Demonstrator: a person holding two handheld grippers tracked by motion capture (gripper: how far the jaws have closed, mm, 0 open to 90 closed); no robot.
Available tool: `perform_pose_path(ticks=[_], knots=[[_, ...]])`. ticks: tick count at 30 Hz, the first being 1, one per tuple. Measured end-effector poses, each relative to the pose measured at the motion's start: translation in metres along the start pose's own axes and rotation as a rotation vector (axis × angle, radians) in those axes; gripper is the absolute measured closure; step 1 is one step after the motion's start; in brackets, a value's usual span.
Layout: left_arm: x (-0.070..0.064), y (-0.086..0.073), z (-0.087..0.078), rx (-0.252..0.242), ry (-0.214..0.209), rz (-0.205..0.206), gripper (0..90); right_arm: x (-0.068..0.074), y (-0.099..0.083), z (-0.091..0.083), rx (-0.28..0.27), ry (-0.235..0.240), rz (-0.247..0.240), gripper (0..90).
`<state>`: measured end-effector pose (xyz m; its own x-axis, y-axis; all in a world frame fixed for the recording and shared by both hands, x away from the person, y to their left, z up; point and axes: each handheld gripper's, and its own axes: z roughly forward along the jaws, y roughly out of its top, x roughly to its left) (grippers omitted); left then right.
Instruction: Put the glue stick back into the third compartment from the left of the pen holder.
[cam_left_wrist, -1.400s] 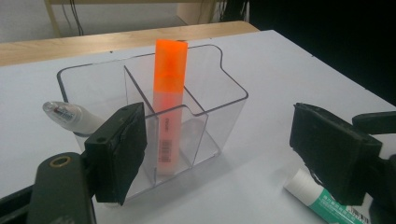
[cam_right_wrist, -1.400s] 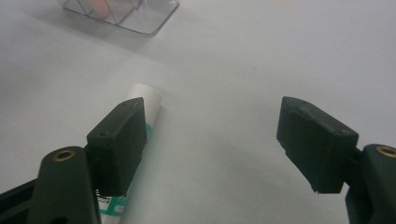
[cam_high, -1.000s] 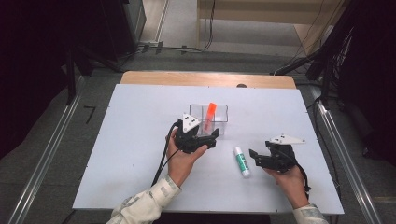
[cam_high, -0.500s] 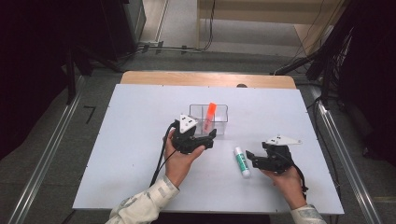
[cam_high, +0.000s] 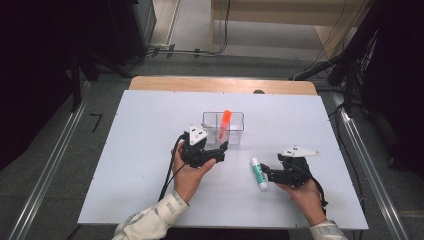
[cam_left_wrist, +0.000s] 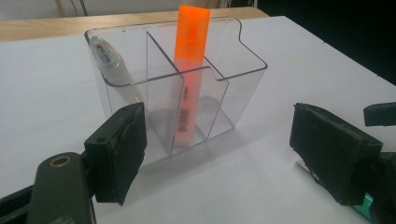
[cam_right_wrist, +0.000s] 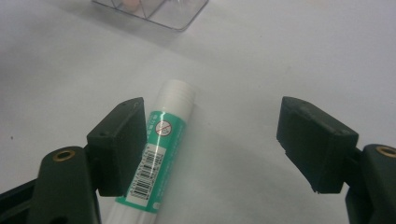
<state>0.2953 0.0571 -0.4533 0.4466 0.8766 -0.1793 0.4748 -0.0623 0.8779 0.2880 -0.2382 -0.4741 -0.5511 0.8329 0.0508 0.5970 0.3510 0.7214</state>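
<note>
Near the bench's front right, the right tongs (cam_right_wrist: 208, 144) stand spread around the lying glue stick (cam_right_wrist: 156, 158), grasp pending, calling for closure on its barrel; left tongs (cam_left_wrist: 219, 149), released, face the organiser (cam_left_wrist: 177, 84).

An orange highlighter (cam_high: 224, 125) and a white pen (cam_left_wrist: 114, 65) stand in separate compartments.

A white table (cam_high: 150, 150) carries a clear divided organizer (cam_high: 235, 132) and a glue stick (cam_high: 259, 173).
</note>
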Motion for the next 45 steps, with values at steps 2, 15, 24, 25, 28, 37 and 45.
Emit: perform_pose_path(ticks=[2, 15, 24, 25, 28, 37, 45], knots=[[0.001, -0.002, -0.001, 0.005, 0.001, 0.001, 19.4, 0.002, -0.001, 0.001, 0.001, 0.005, -0.007, 23.2], [0.009, -0.015, -0.002, 0.031, 0.045, 0.011, 17.3, 0.013, -0.006, 0.005, 0.04, 0.021, -0.031, 23.2], [0.016, -0.018, -0.005, 0.036, 0.06, 0.007, 17.0, 0.021, -0.01, 0.01, 0.072, 0.027, -0.048, 23.2], [0.016, -0.019, -0.005, 0.037, 0.061, 0.006, 17.0, 0.022, -0.01, 0.011, 0.074, 0.029, -0.057, 23.2], [0.018, -0.019, -0.007, 0.038, 0.063, 0.004, 17.0, 0.024, -0.01, 0.013, 0.085, 0.027, -0.062, 23.2], [0.019, -0.021, -0.006, 0.043, 0.066, 0.0, 17.0, 0.026, -0.011, 0.017, 0.105, 0.022, -0.073, 23.3], [0.02, -0.021, -0.006, 0.042, 0.075, -0.007, 17.0, 0.028, -0.012, 0.02, 0.117, 0.012, -0.083, 23.7]])
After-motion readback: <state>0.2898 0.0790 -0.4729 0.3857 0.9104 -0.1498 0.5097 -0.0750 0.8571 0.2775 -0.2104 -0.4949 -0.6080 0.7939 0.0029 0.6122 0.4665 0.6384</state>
